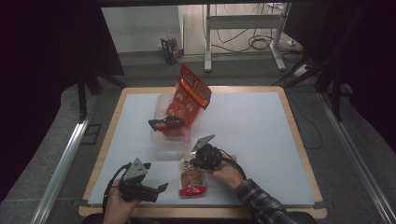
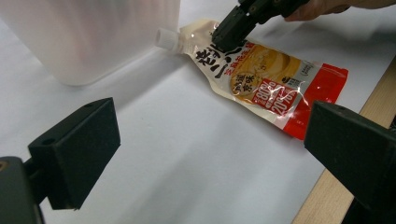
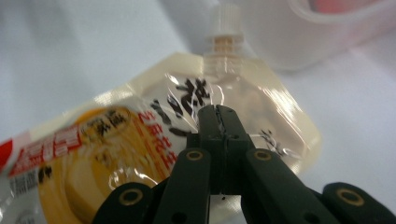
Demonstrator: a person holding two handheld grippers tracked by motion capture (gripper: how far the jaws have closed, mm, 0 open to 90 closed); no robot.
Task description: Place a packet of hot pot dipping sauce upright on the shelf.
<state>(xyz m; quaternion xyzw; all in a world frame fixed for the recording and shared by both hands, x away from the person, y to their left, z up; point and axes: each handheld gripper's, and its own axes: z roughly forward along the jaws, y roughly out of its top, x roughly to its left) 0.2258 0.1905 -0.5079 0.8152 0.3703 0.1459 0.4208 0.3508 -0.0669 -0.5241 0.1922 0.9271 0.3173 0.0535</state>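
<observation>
**Right gripper closed on top of the spout pouch; left gripper open and idle**

Count on the table (image 1: pixel 261 140): 1 spout pouch (image 1: pixel 192 178), 1 clear plastic tub (image 1: pixel 169 135), 1 red snack bag (image 1: pixel 187 100), 2 grippers.

- Pouch: lies flat on the white surface near the front edge, its red bottom toward the person and its white cap (image 2: pixel 164 38) toward the tub. In the left gripper view the cap sits just beside the tub wall; can't tell if they touch.
- Right gripper (image 1: pixel 201 157): jaws fully together with no gap, tips down on the pouch's clear upper part just below the spout. The right gripper view shows the closed tips (image 3: pixel 219 122) against the film. Can't tell whether any film is pinched between them or they only press on it.
- Left gripper (image 1: pixel 150 181): jaws spread wide, nothing between them, held near the front-left of the table, well apart from the pouch. Its camera looks across at the pouch and the other gripper.
- Red bag: stands tilted in the tub, with its top sticking out above the rim.
- Beyond the table: 1 small box on the floor (image 1: pixel 170 50).
</observation>
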